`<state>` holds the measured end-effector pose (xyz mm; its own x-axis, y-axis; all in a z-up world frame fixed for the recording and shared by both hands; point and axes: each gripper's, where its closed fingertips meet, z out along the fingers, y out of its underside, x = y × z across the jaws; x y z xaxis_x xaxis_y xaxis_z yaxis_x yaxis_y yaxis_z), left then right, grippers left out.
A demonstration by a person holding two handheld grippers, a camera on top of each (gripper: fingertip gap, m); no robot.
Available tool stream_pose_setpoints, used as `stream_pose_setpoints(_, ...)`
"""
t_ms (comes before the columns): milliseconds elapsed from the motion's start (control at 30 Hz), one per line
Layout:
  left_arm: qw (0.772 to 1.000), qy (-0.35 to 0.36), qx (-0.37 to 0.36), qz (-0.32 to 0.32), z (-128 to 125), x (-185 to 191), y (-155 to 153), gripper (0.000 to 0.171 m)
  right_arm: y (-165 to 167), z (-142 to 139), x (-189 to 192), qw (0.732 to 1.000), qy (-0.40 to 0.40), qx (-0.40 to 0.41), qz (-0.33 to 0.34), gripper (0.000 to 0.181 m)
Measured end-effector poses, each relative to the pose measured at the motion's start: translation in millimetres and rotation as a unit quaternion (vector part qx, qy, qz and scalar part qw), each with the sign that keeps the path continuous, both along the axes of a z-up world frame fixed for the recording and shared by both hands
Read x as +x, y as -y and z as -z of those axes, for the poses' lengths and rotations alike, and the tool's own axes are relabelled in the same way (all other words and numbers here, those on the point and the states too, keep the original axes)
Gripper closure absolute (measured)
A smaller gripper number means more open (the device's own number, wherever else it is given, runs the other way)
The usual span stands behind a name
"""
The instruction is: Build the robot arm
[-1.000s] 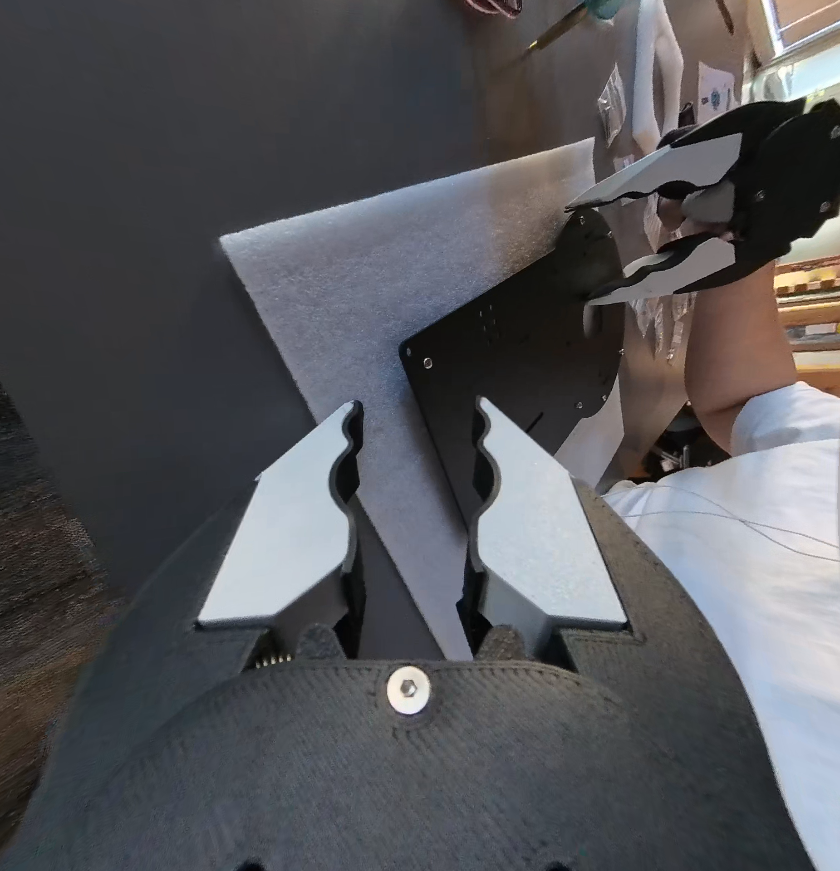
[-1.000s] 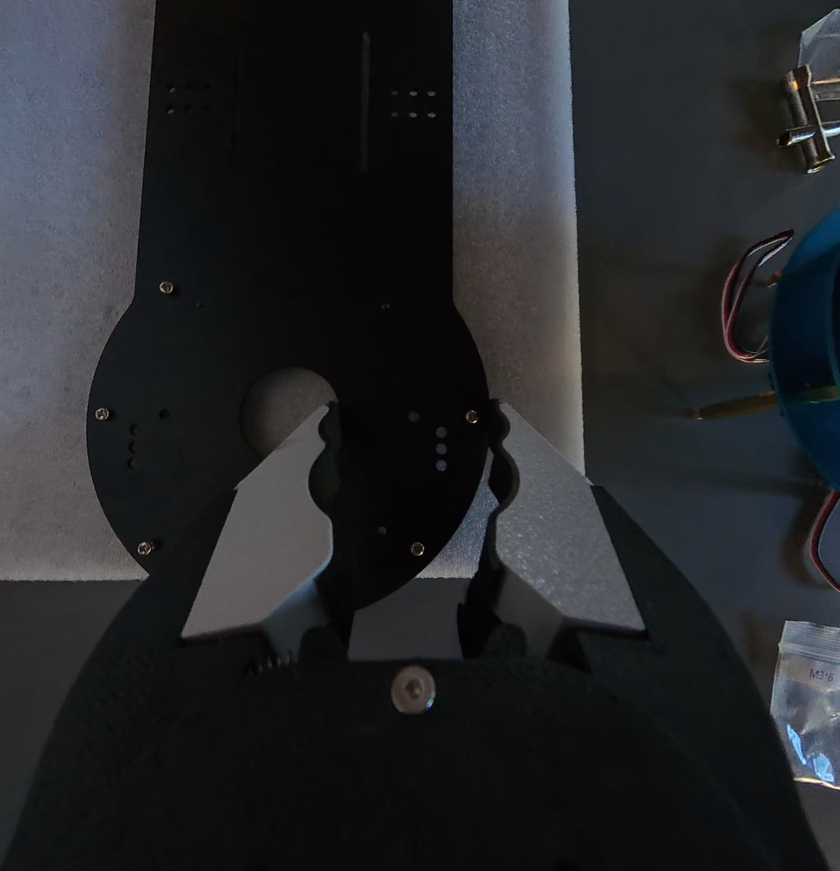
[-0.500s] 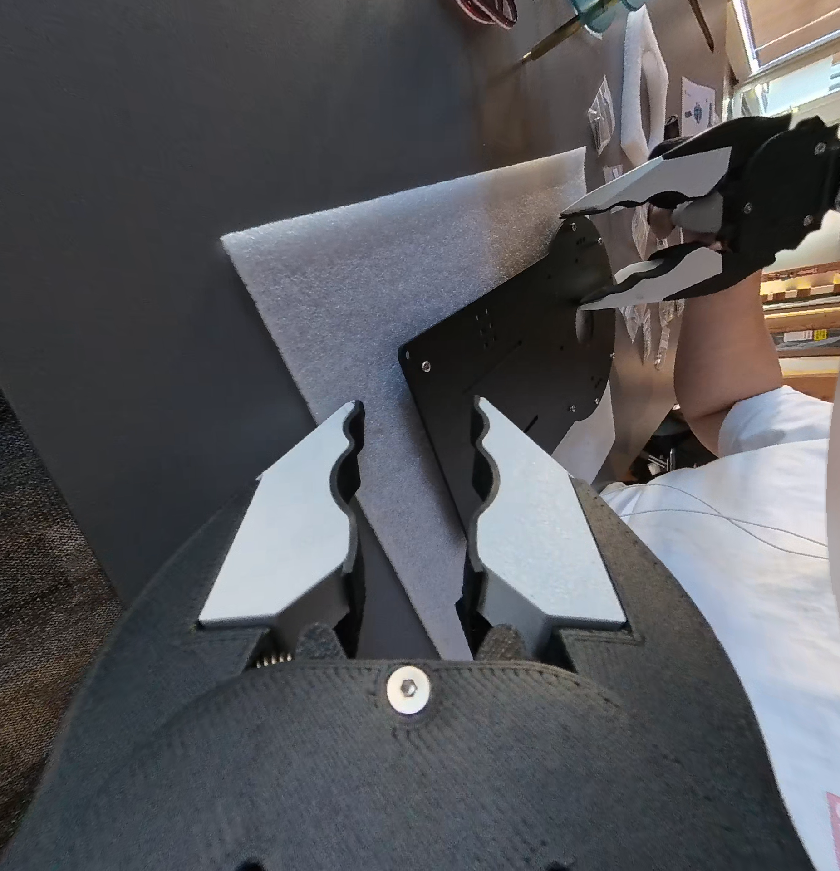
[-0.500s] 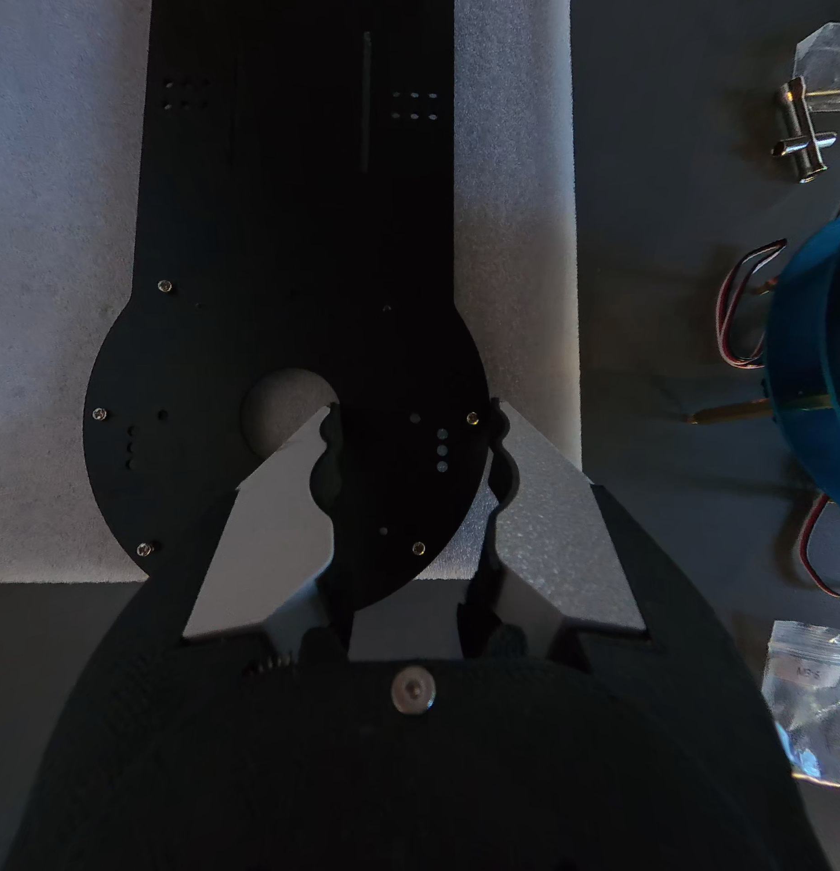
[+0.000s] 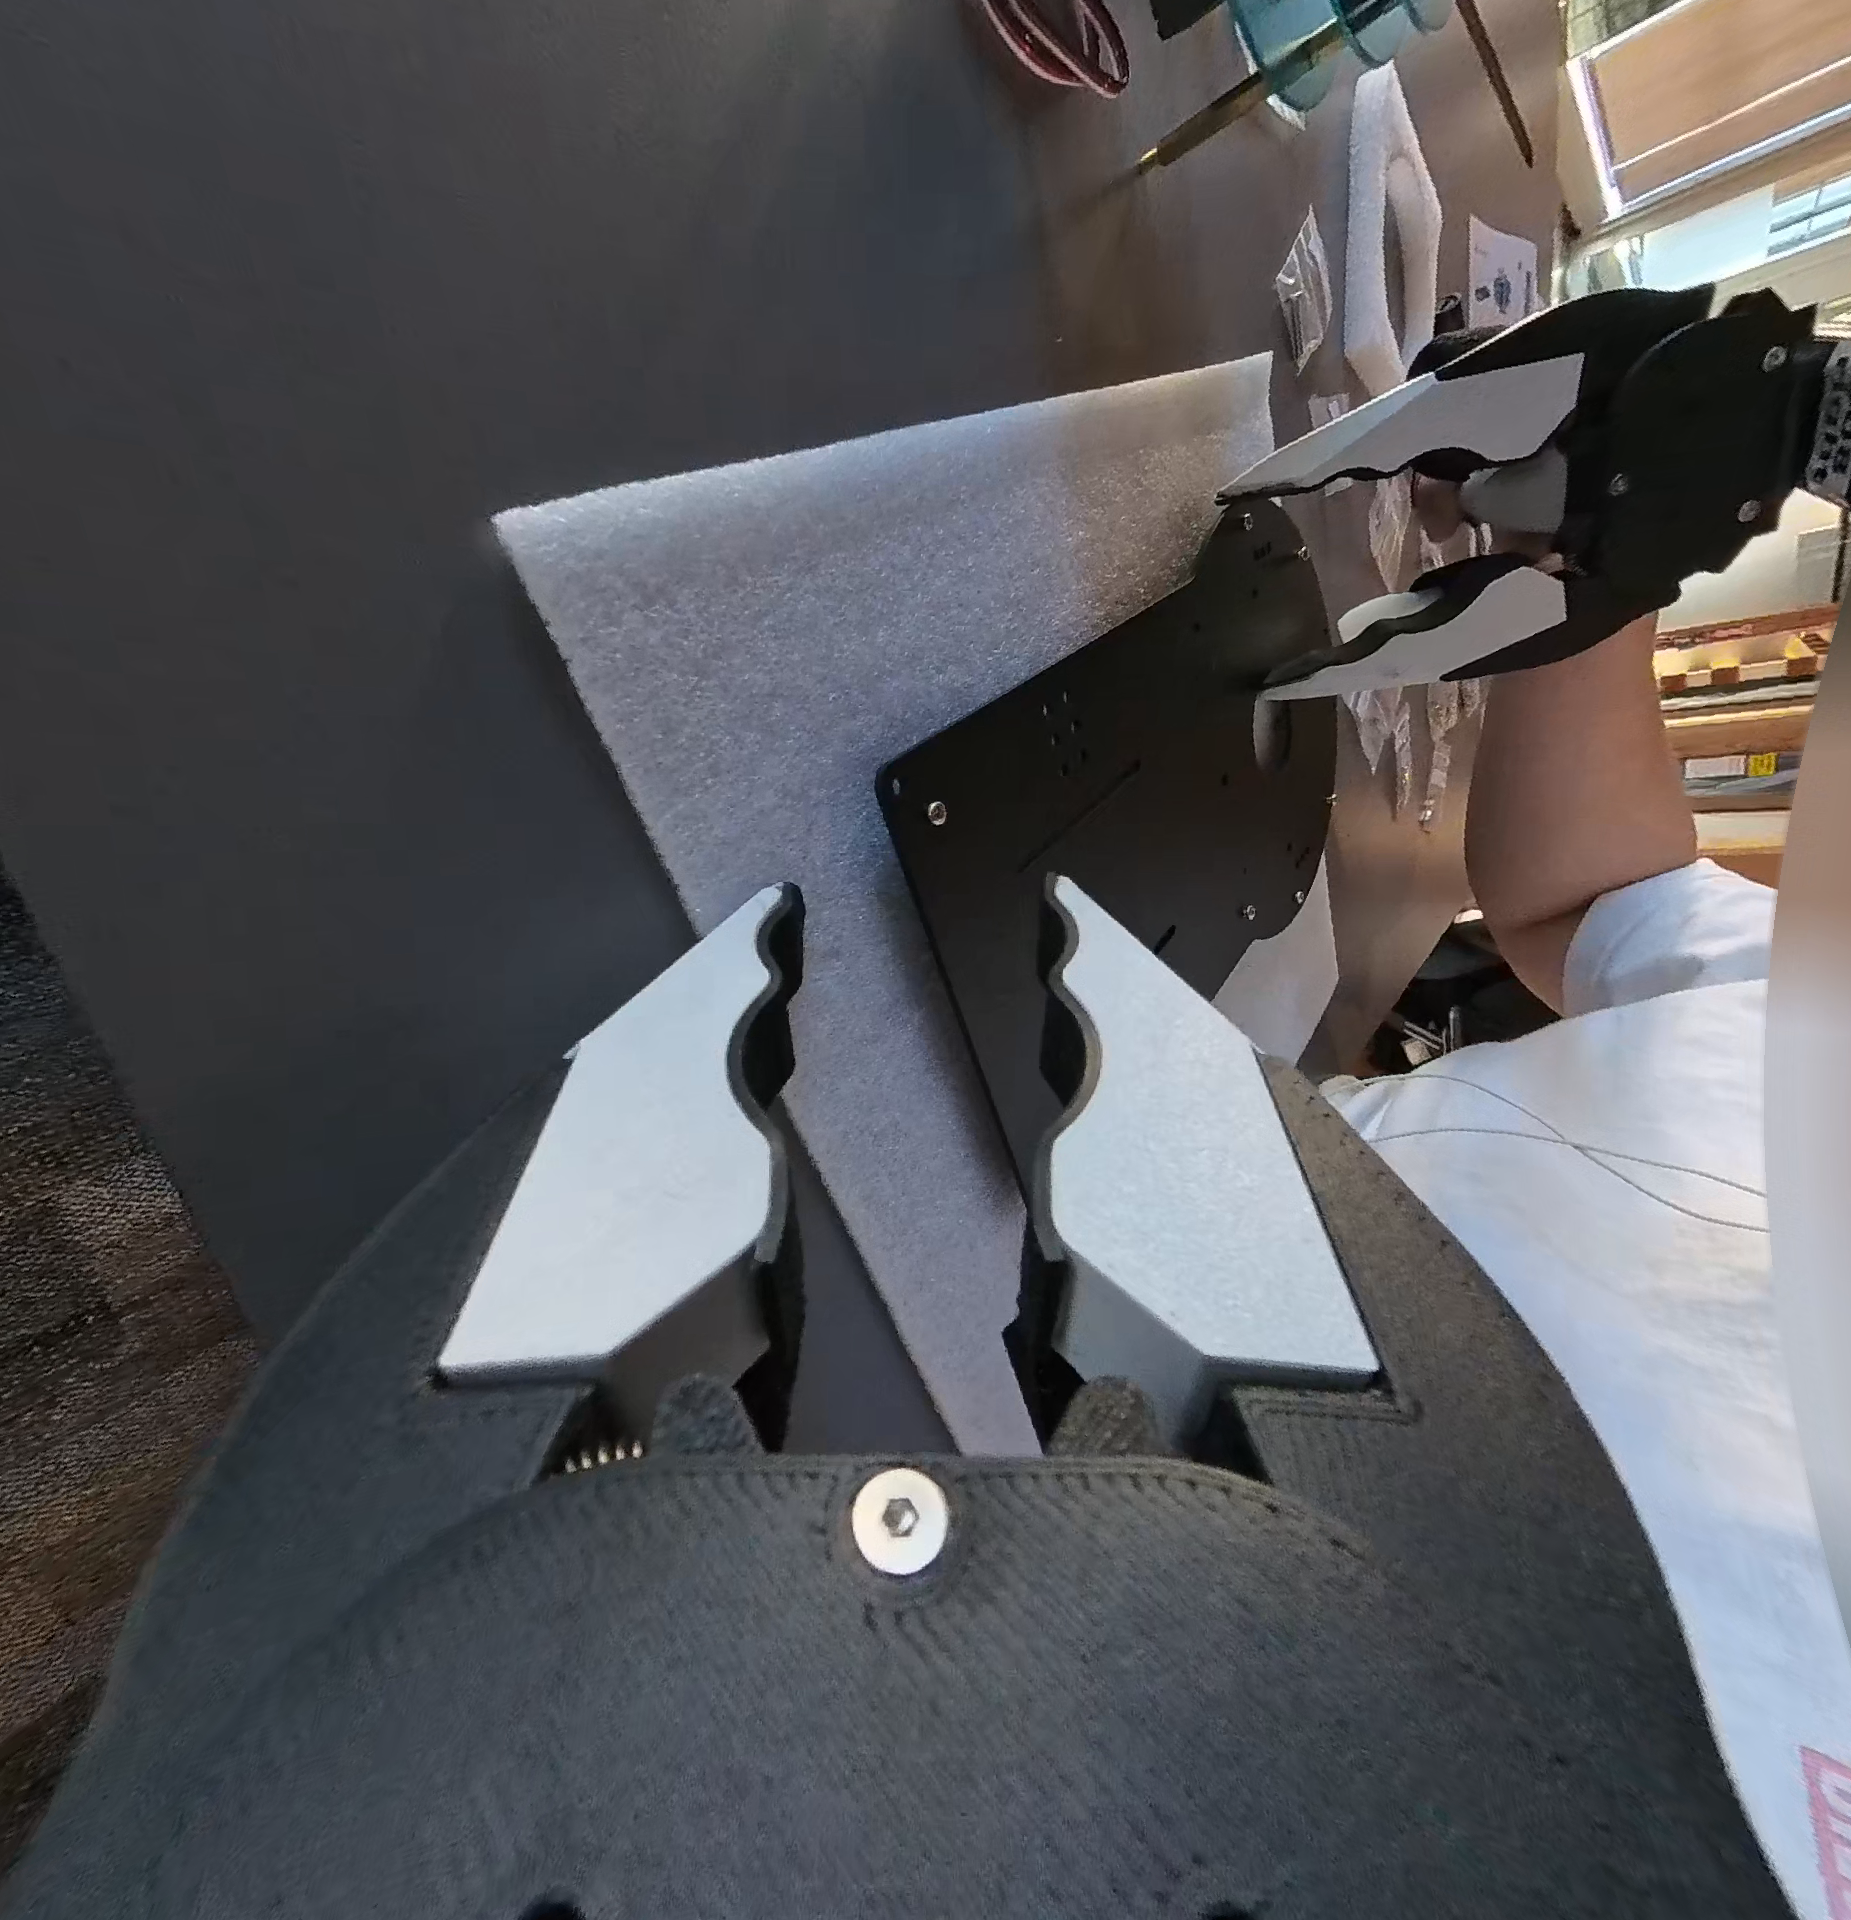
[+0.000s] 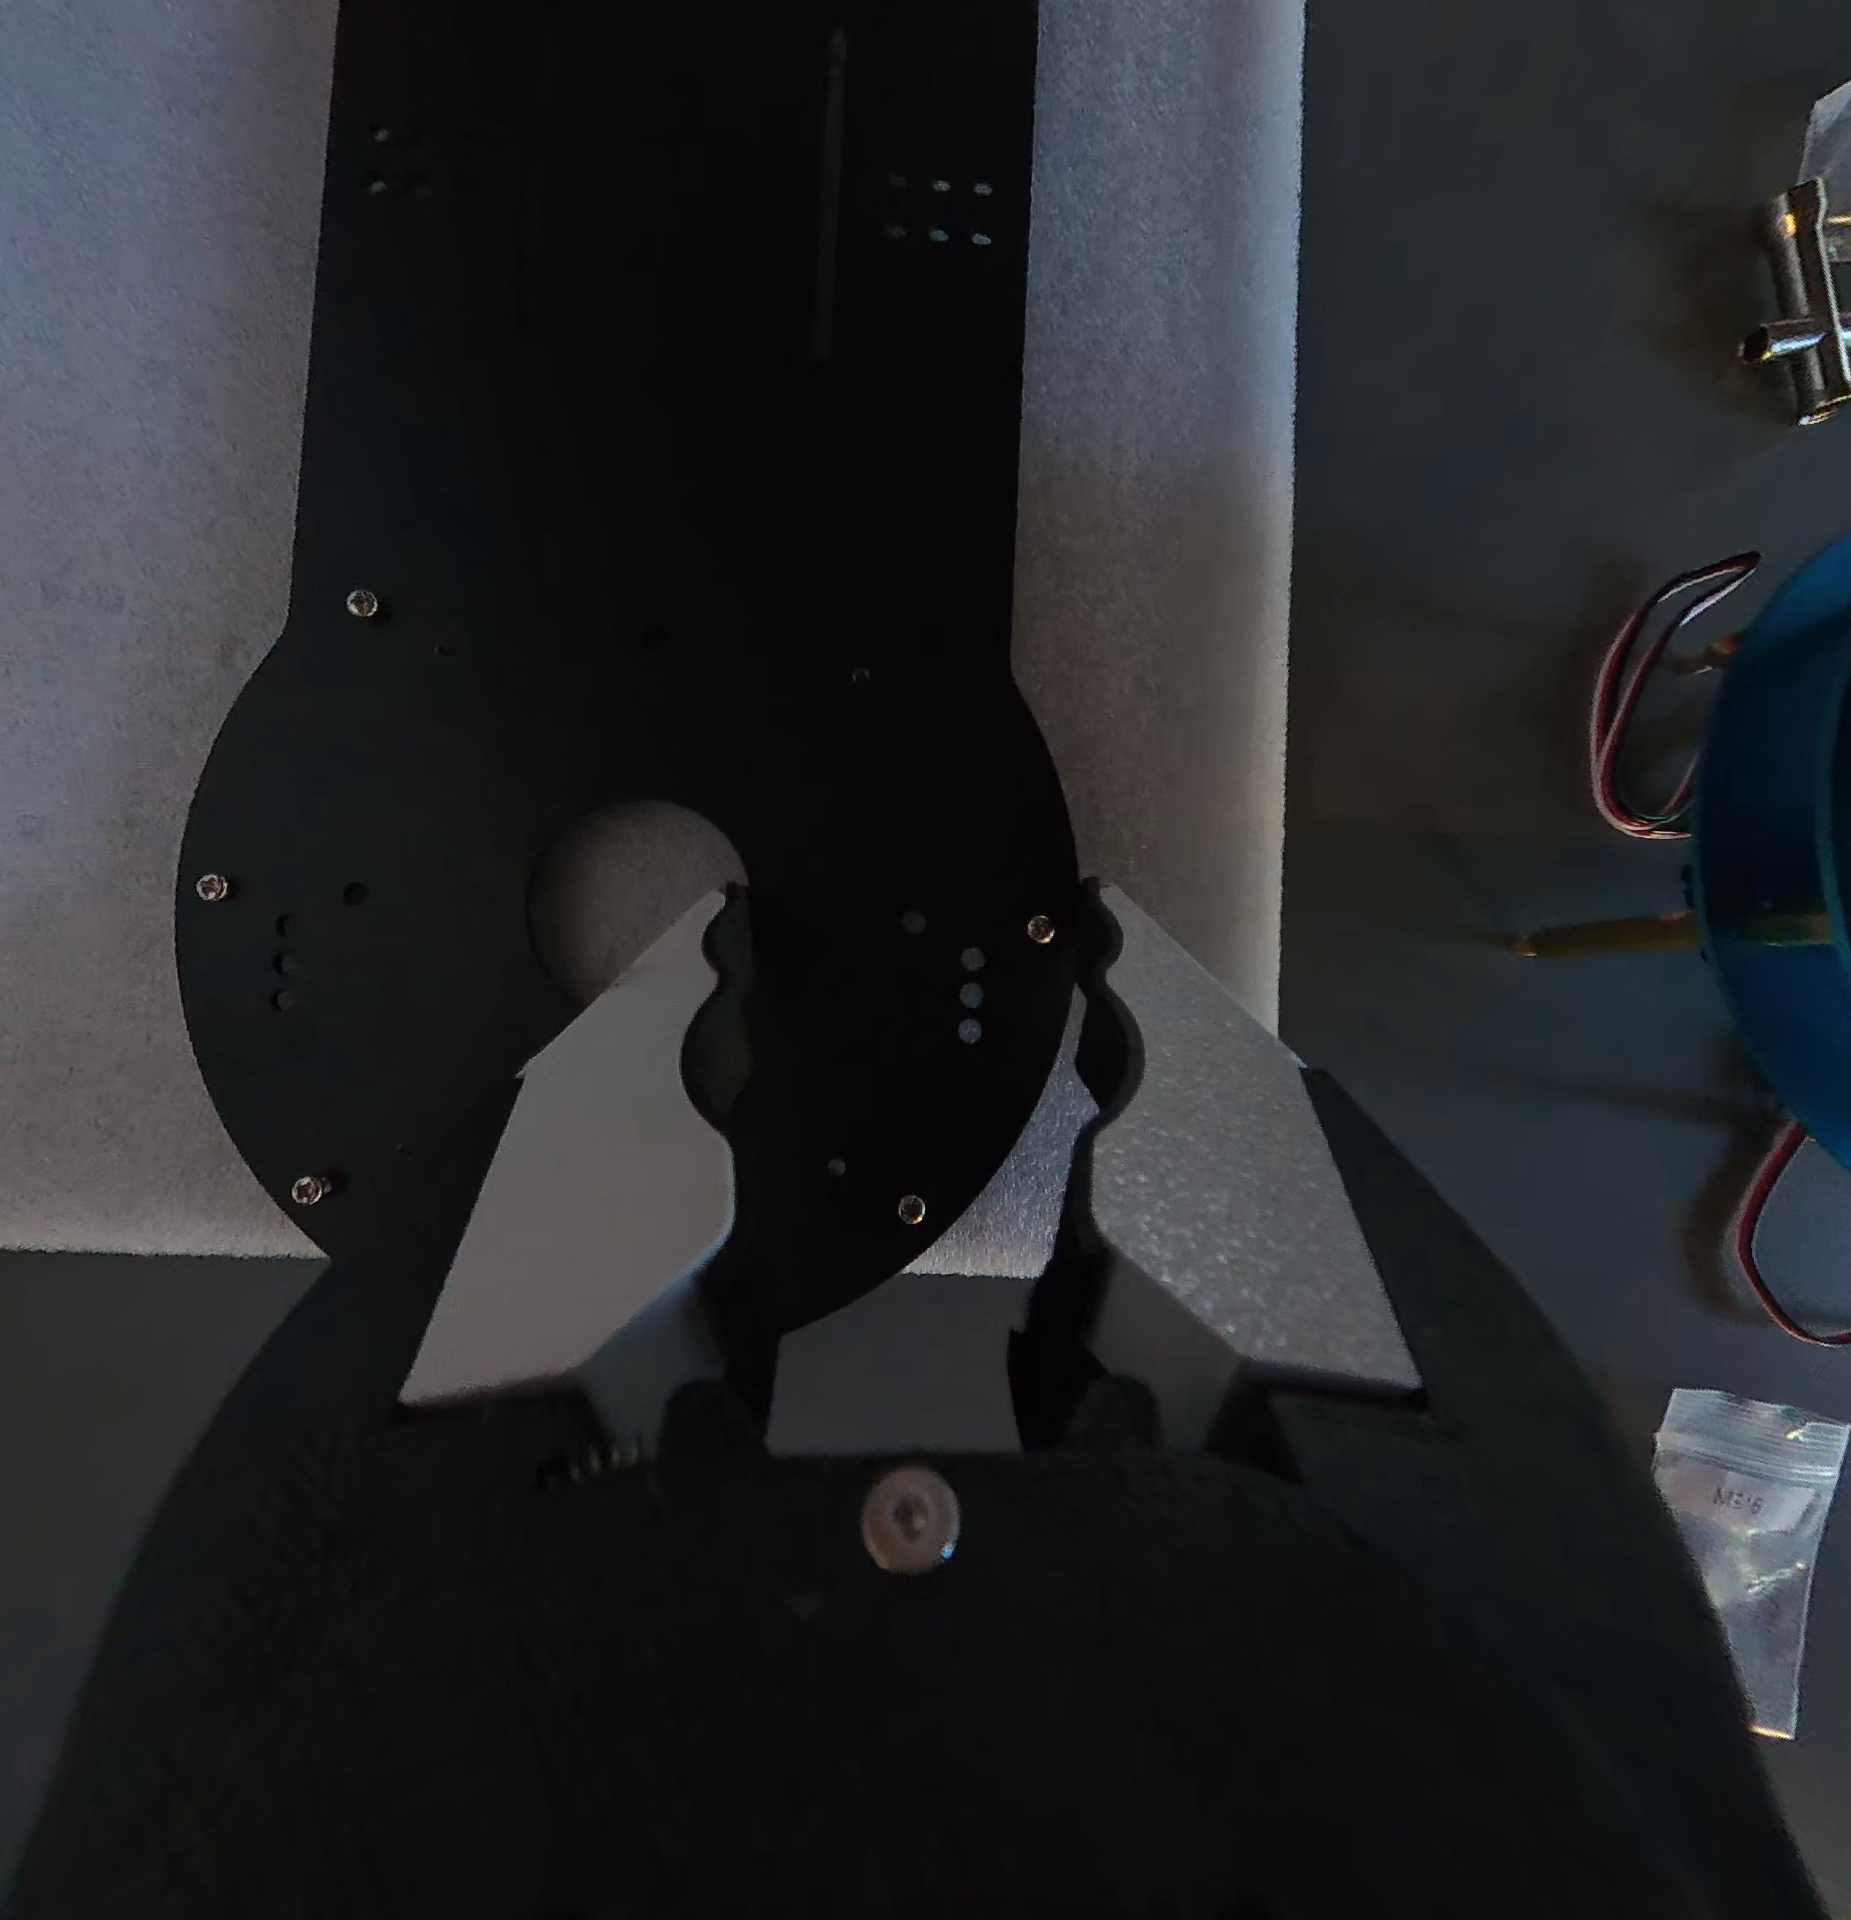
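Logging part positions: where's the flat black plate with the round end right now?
The flat black plate with the round end lies on the white foam sheet, centre of the right wrist view, its round end under the open right tongs.

Opposite close wrist views, shared black plate (image 5: 1139,821).

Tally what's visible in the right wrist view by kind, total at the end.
Black plate: 1
White foam sheet: 1
Blue round part: 1
Metal cross-shaped tool: 1
Clear zip bag: 1
Red-white wire bundle: 1
Brass-coloured rod: 1
Right gripper, open over the plate's round end: 1
Total: 8
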<state>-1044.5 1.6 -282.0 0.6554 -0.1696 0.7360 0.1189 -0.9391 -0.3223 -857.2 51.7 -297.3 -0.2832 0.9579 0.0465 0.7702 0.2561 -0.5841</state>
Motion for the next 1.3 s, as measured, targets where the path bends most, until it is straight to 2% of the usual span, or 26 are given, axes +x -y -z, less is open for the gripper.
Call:
stream_pose_setpoints(967, 1.0, 0.023, -0.001, -0.008, -2, 0, 0, 0.126, 1, 1, -2, 1.0, 0.003, -0.009, -0.01, 0.118)
stream_pose_setpoints(1300, 0.999, 0.039, 0.017, -0.026, -24, -12, -4, 0.13, -7, -11, 1, 0.998, -0.034, -0.045, 0.018, 0.113)
